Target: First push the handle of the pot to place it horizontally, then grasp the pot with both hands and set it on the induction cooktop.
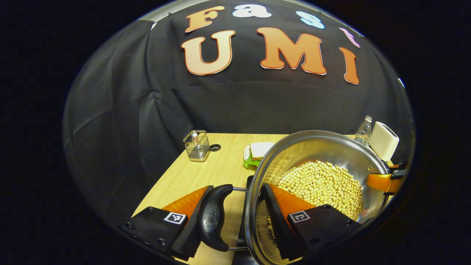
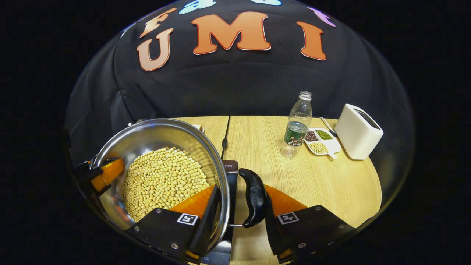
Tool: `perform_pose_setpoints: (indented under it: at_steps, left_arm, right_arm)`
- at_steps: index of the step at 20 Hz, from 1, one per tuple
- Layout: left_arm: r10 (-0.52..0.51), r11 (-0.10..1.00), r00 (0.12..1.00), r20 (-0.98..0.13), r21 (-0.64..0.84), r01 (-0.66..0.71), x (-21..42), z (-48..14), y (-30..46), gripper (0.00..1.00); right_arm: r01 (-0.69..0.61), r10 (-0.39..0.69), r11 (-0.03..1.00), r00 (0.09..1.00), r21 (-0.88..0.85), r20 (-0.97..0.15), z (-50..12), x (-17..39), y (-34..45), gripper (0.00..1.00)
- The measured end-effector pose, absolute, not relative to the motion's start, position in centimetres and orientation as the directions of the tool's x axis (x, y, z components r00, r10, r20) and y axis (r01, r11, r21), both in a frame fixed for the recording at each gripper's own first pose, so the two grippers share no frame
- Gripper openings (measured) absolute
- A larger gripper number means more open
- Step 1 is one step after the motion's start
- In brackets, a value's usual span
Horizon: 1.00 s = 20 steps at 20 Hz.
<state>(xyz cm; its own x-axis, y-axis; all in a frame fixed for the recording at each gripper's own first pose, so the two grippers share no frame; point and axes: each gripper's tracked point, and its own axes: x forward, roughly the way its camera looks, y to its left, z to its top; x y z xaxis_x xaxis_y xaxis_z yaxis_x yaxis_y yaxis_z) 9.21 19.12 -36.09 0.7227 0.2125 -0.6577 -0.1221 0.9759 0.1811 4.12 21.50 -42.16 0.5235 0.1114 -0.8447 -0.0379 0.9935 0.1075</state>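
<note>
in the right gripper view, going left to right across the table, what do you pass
Pot of soybeans → pot's black handle → plastic bottle → divided dish of beans → white toaster.

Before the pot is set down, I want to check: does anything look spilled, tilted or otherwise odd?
Nothing looks spilled: the yellow soybeans sit inside the round steel pot, none on the wooden table. Each gripper straddles a black side handle and the rim.

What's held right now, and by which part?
The pot, by both side handles: left tongs span handle plus rim on one side, right tongs the other.
</note>
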Motion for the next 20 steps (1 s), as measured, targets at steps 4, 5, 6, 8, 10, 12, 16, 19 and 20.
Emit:
perform_pose_setpoints:
  at_steps: [4, 5, 6, 8, 10, 12, 16, 19, 20]
  left_arm:
    - [0.206, 0.977, 0.707, -0.676, 0.181, -0.113, 9.8, -38.0, 19.7, 0.87]
    - [0.206, 0.977, 0.702, -0.681, 0.179, -0.113, 9.8, -38.4, 19.8, 0.87]
    - [0.204, 0.978, 0.697, -0.688, 0.177, -0.111, 10.0, -38.9, 19.8, 0.87]
    - [0.198, 0.979, 0.689, -0.698, 0.17, -0.109, 10.1, -39.8, 19.8, 0.87]
    - [0.191, 0.981, 0.686, -0.702, 0.166, -0.103, 10.3, -40.4, 19.8, 0.87]
    - [0.186, 0.982, 0.683, -0.706, 0.164, -0.097, 10.5, -40.8, 19.8, 0.87]
    - [0.161, 0.986, 0.688, -0.708, 0.142, -0.085, 11.1, -41.8, 19.7, 0.86]
    - [0.146, 0.989, 0.685, -0.714, 0.116, -0.09, 11.5, -42.7, 19.8, 0.87]
    - [0.14, 0.99, 0.687, -0.713, 0.108, -0.09, 11.6, -42.9, 19.8, 0.87]
  right_arm:
    - [-0.031, 0.106, 0.994, 0.496, 0.104, -0.862, -43.4, 3.9, 21.8, 0.63]
    - [-0.031, 0.104, 0.994, 0.49, 0.102, -0.866, -43.6, 3.8, 21.9, 0.63]
    - [-0.031, 0.101, 0.995, 0.483, 0.098, -0.87, -44.1, 3.9, 22.0, 0.64]
    - [-0.034, 0.097, 0.995, 0.474, 0.091, -0.875, -45.4, 4.2, 22.2, 0.64]
    - [-0.035, 0.094, 0.996, 0.471, 0.088, -0.877, -46.0, 4.3, 22.3, 0.63]
    - [-0.03, 0.087, 0.996, 0.463, 0.083, -0.882, -46.4, 4.2, 22.3, 0.64]
    - [-0.023, 0.076, 0.997, 0.456, 0.074, -0.887, -47.0, 4.1, 22.3, 0.64]
    - [-0.022, 0.064, 0.998, 0.46, 0.061, -0.885, -47.0, 4.2, 22.3, 0.64]
    - [-0.019, 0.06, 0.998, 0.464, 0.058, -0.884, -46.9, 4.2, 22.2, 0.64]
